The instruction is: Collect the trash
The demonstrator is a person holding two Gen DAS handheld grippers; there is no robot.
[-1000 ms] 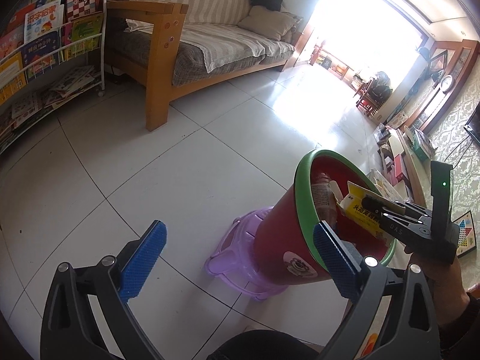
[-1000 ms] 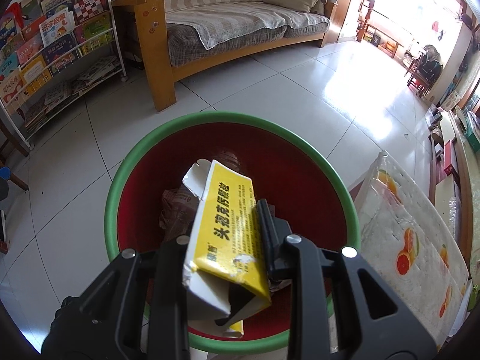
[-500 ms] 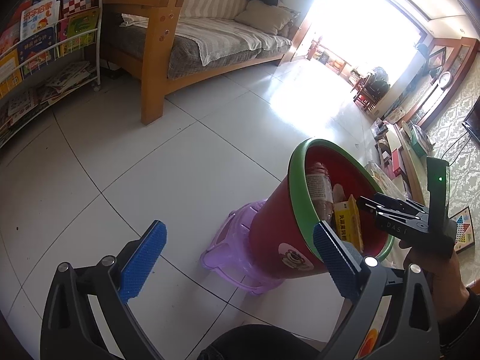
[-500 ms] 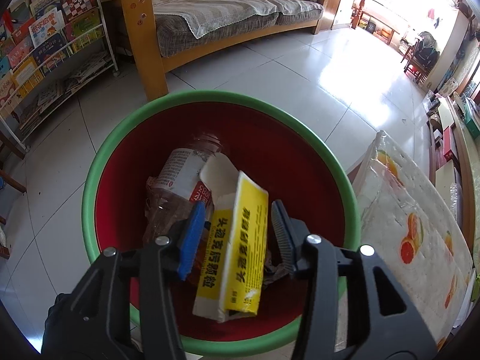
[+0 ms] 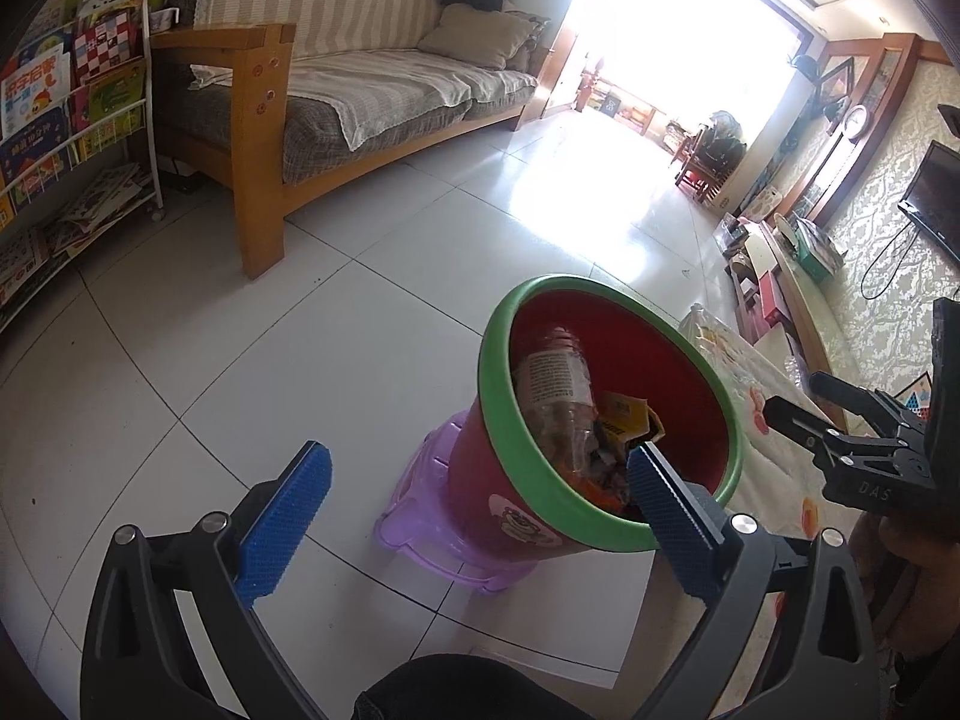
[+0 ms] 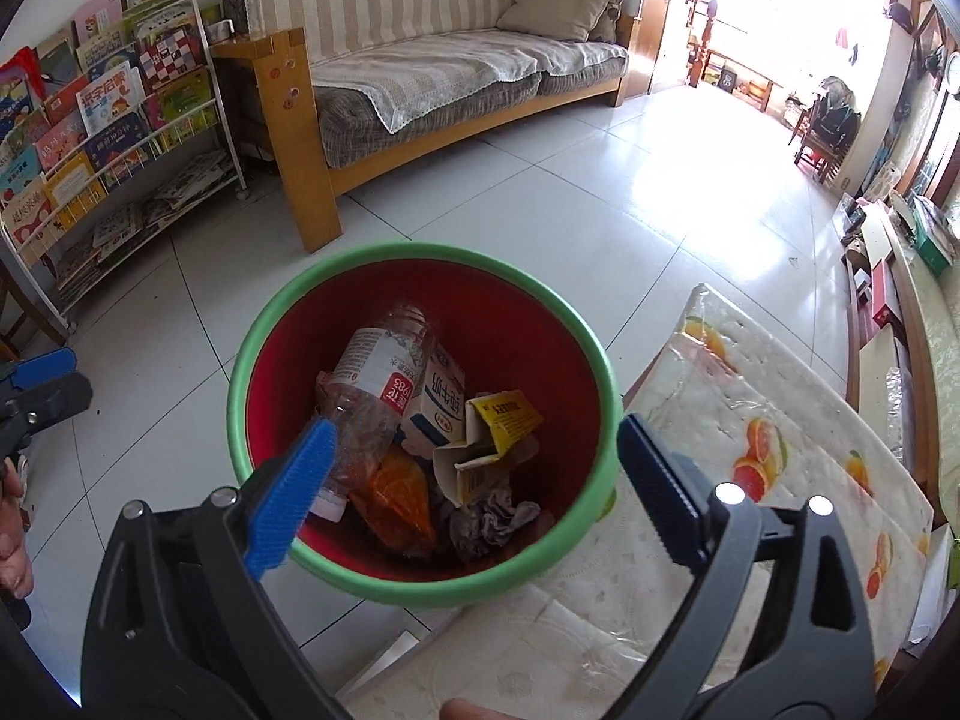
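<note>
Right gripper (image 6: 468, 480) over red bin (image 6: 420, 585), jaws opening, nothing between them.
Yellow carton (image 6: 492, 438) lies free in bin below; left gripper (image 5: 480, 516) spread wide, empty.

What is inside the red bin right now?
In the red bin: a clear plastic bottle, milk carton, yellow box, orange wrapper, crumpled tissue. Anything beneath them is covered.
</note>
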